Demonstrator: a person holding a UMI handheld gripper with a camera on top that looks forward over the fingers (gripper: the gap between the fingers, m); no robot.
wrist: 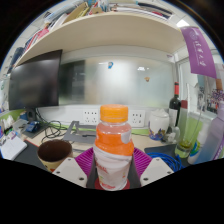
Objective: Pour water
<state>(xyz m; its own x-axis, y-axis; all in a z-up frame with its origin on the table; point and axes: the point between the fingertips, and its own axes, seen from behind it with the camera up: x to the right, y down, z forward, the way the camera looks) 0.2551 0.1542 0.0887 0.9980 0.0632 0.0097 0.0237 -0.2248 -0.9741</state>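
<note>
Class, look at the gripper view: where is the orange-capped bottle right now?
The orange-capped bottle stands upright between the claw's two fingers, which press on it from both sides. A brown cup sits on the desk to its left.

No legible text anywhere. Bottle has a white label band, but the print on it can't be made out. Purple banner hanging at the right carries some pale marks, too small to read. Monitor is dark, nothing on screen. Nothing readable on the shelf above either.
</note>
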